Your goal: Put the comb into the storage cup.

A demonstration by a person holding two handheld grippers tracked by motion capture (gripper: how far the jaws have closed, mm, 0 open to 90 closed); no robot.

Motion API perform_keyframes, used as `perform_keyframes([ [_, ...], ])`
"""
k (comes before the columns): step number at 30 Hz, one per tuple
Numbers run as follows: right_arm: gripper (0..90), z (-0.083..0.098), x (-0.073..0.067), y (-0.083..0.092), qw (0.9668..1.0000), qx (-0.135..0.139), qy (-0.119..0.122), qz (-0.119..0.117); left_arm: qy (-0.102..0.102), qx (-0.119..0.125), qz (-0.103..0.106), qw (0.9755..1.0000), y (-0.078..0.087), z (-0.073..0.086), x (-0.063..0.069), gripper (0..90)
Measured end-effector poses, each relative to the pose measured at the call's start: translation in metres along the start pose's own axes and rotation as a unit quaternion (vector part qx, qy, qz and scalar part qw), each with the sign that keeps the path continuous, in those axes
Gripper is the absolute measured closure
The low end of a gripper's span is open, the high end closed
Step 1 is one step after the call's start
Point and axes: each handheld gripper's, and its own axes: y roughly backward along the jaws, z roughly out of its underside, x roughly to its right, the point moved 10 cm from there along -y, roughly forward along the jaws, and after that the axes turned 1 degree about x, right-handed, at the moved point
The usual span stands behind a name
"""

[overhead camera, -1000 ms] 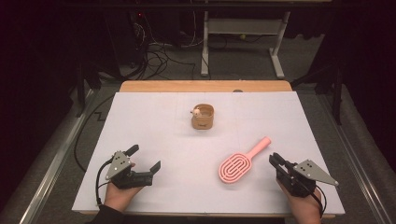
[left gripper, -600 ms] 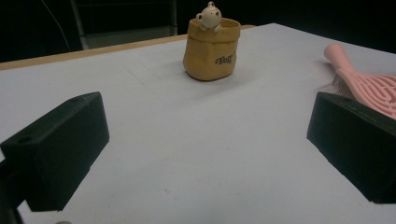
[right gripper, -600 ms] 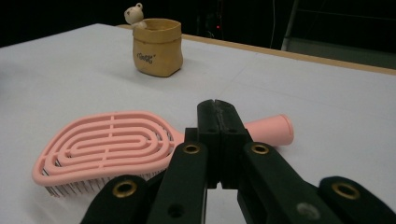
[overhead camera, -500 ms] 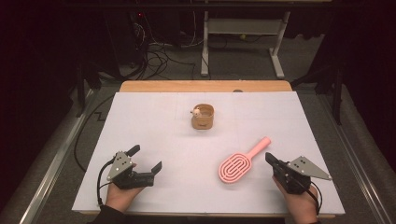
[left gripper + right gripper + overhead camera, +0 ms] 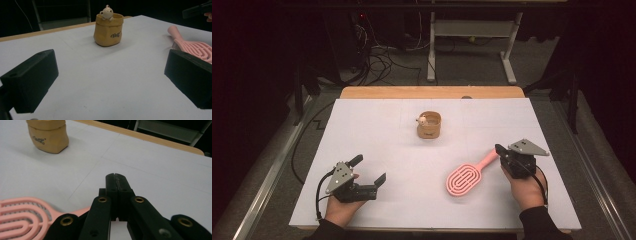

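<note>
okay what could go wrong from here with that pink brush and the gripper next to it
1. The right hand-held gripper has its jaws shut, right above the pink brush handle. Unless they open first, it will likely push the brush across the white table rather than grasp it.
2. A shove along the handle could spin the brush toward the table's near edge.
3. The left hand-held gripper sits open and far off, so it can't steady the brush.
</note>
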Motion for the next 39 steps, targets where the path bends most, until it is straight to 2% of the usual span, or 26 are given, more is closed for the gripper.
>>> perform_keyframes([
  [4,90.0,-0.006,0.003,-0.012,0.9999,-0.015,0.003,0.006,0.002,0.001,-0.001,1.0,0.0,0.0,-0.001,0.0],
  [8,90.0,-0.002,0.005,-0.03,0.9983,-0.05,0.024,0.016,0.006,0.003,-0.003,1.0,0.001,0.0,-0.002,0.0],
  [11,90.0,0.005,0.006,-0.041,0.9966,-0.077,0.025,0.018,0.007,0.004,-0.002,1.0,0.002,-0.001,-0.002,0.0],
  [15,90.0,0.01,0.009,-0.048,0.995,-0.092,0.031,0.023,0.012,0.006,-0.003,0.9999,0.003,-0.001,-0.004,0.0],
  [28,90.0,0.02,0.009,-0.046,0.9916,-0.121,0.041,0.016,0.011,0.007,-0.004,0.9999,0.003,-0.002,-0.003,0.0],
  [39,90.0,0.032,0.003,-0.023,0.9911,-0.124,0.048,-0.001,0.014,0.008,-0.007,0.9998,0.002,-0.002,-0.004,0.0],
])
